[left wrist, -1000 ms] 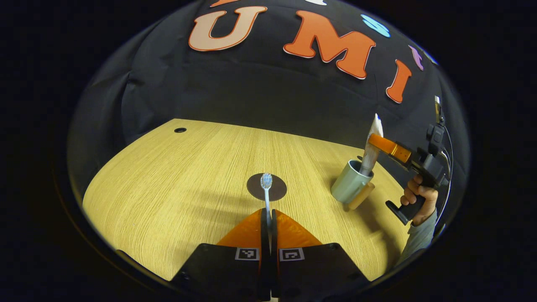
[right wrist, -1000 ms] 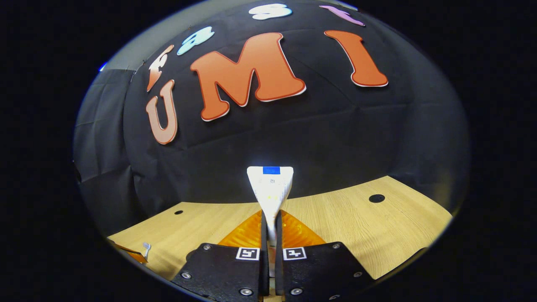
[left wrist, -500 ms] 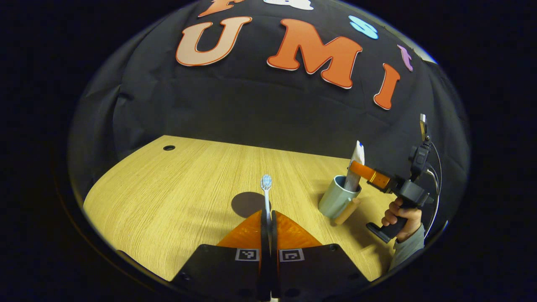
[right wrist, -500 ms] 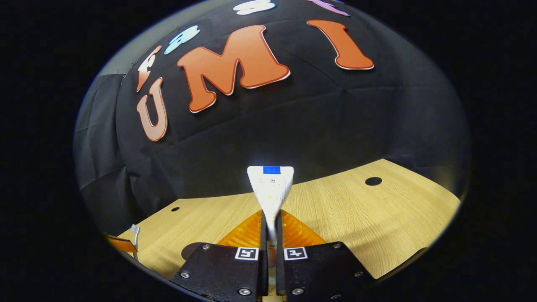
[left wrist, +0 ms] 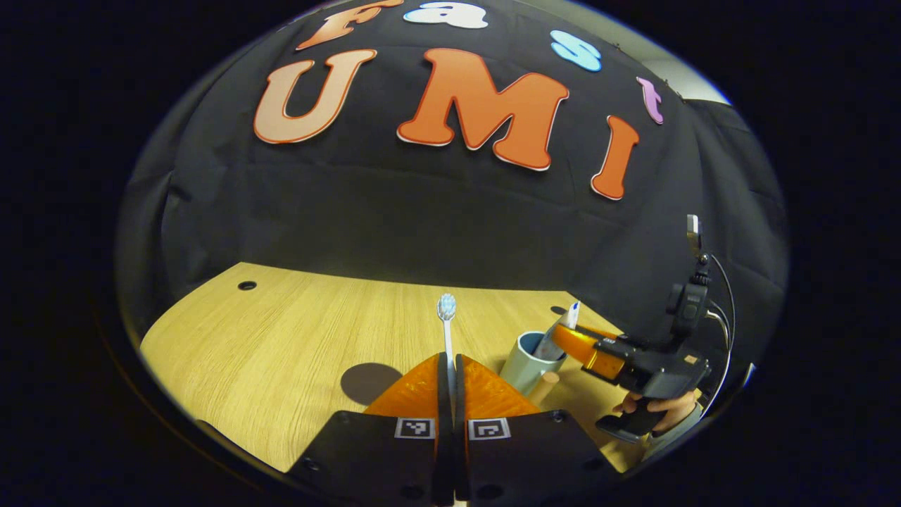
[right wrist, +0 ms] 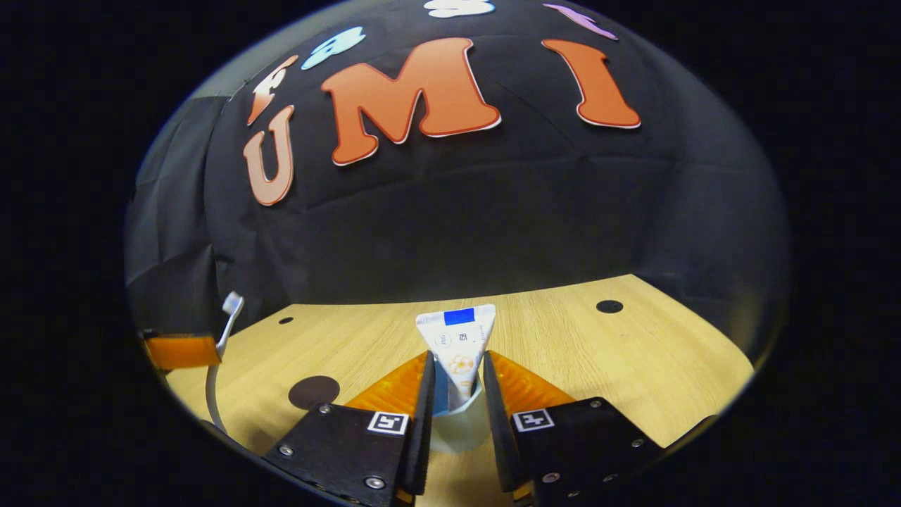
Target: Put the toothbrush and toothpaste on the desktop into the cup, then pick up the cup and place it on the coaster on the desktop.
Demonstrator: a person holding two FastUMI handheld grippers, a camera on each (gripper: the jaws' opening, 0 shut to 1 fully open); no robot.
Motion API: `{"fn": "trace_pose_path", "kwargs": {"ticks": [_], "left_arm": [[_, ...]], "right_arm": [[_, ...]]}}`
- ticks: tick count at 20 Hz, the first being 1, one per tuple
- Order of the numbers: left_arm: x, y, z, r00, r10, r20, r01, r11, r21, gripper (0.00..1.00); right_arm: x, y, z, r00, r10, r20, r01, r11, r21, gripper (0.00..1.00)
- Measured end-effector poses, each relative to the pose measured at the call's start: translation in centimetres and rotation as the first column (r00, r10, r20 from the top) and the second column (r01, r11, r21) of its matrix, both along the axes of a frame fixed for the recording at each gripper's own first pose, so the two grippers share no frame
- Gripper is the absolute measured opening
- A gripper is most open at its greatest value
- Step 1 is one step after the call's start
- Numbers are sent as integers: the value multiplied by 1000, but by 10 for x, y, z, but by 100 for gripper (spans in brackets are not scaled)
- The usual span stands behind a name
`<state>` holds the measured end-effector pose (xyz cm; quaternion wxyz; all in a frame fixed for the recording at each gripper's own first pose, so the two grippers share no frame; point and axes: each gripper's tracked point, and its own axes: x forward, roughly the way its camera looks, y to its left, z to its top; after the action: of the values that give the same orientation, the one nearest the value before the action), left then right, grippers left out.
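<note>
Right gripper view: the right hand-held gripper has just let go, its fingers now wide. The toothpaste stands in the cup at 6 o'clock. The left hand-held gripper pinches the toothbrush; that goes in next, I think.

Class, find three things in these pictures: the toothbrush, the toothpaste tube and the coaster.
toothbrush (left wrist: 446,307), left gripper view, on the bristle head.
toothpaste tube (right wrist: 459,341), right gripper view, on the flat crimped end standing out of the cup.
coaster (right wrist: 314,391), right gripper view, on the middle of the dark disc.
</note>
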<state>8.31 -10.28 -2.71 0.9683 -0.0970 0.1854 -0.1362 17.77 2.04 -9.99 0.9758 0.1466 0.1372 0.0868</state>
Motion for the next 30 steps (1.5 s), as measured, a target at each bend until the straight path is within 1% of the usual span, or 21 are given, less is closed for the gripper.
{"fn": "trace_pose_path", "kwargs": {"ticks": [1, 2, 5, 6, 7, 9, 11, 12, 13, 16, 18, 24, 27, 30], "left_arm": [[-2, -9, 3, 1000, -11, 19, 11, 1000, -11, 4], [0, -19, 9, 999, -20, 38, 21, 1000, -21, 3], [17, -41, 28, 991, -29, 127, 35, 998, -43, 4], [22, -48, 36, 988, -32, 151, 41, 997, -60, 3], [26, -55, 38, 987, -30, 159, 43, 996, -76, 4], [35, -69, 44, 981, -29, 190, 55, 989, -136, 4], [47, -77, 47, 975, -15, 222, 50, 987, -154, 3], [52, -82, 44, 977, -15, 214, 48, 988, -146, 4], [56, -86, 41, 977, -17, 211, 52, 985, -162, 4], [67, -99, 43, 973, -10, 230, 59, 977, -205, 3], [76, -104, 46, 965, 0, 261, 60, 973, -222, 4], [100, -113, 40, 953, 16, 304, 70, 960, -270, 2], [112, -121, 25, 955, 5, 295, 74, 964, -256, 4], [116, -130, 5, 966, -28, 256, 91, 967, -237, 4]], "right_arm": [[-3, -7, 7, 1000, -15, 17, 15, 1000, -5, 43], [-7, -17, 14, 999, -33, 34, 33, 999, -1, 45], [-19, -40, 32, 994, -73, 75, 71, 997, 32, 54], [-25, -47, 34, 993, -86, 83, 83, 996, 37, 55], [-30, -55, 35, 991, -99, 90, 96, 995, 41, 58], [-40, -69, 33, 986, -129, 101, 124, 991, 50, 61], [-49, -73, 27, 987, -131, 93, 126, 990, 61, 64], [-53, -73, 23, 988, -128, 85, 123, 990, 69, 64], [-55, -74, 20, 989, -127, 77, 121, 990, 75, 65], [-62, -77, 11, 989, -136, 66, 130, 987, 90, 66], [-65, -72, 6, 991, -123, 56, 117, 988, 100, 66], [-74, -67, 6, 993, -97, 69, 91, 993, 74, 66], [-77, -69, 4, 993, -100, 66, 95, 993, 73, 66], [-78, -74, 2, 991, -115, 64, 112, 992, 57, 66]]}}
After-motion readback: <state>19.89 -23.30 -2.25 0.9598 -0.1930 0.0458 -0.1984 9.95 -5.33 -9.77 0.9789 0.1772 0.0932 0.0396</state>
